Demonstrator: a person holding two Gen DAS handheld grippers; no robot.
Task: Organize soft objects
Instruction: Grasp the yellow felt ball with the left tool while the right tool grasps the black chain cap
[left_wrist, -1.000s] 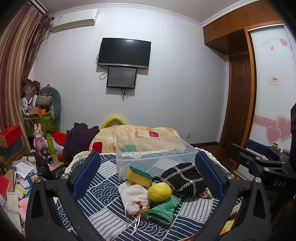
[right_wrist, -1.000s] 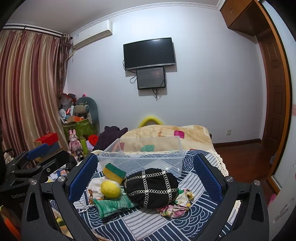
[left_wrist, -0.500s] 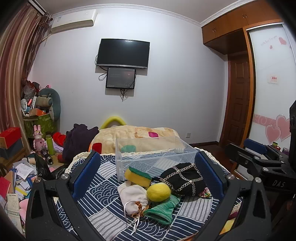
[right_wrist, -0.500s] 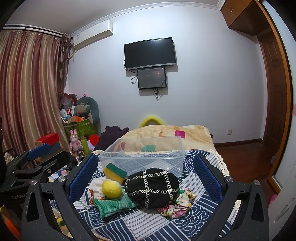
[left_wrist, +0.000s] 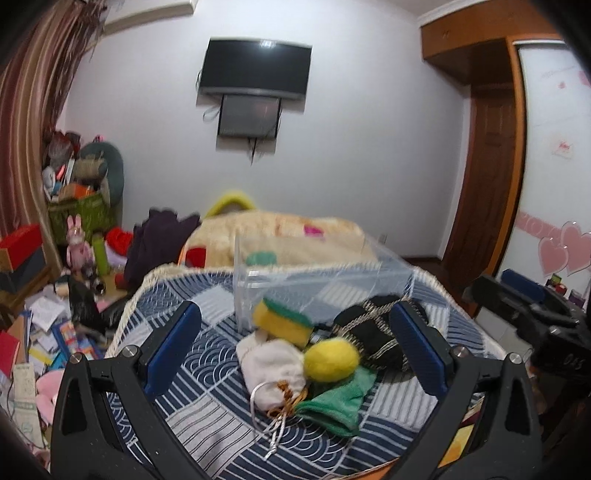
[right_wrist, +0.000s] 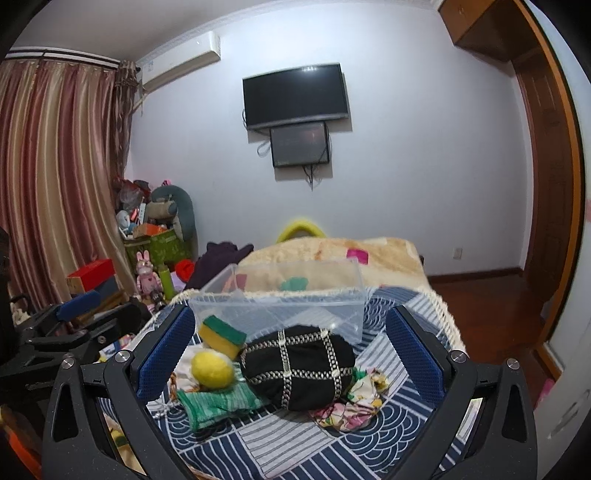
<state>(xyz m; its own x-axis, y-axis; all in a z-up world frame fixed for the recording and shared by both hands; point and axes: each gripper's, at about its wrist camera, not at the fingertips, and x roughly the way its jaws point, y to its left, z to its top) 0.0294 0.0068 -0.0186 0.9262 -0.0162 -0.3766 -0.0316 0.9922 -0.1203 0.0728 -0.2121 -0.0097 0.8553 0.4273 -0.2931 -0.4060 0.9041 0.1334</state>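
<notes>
Patterned blue cloth (right_wrist: 388, 435), clear bin (right_wrist: 280, 314), soft items

Two wrist views, side by side, facing clear bin (left_wrist: 317, 284) nearby

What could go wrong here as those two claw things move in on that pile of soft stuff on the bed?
The yellow ball sits on the green cloth against the sponge, so a nudge might roll it away. The white pouch's loose cords could snag on a finger. The light clear bin stands right behind the pile and might slide if the black bag is pushed into it.
</notes>
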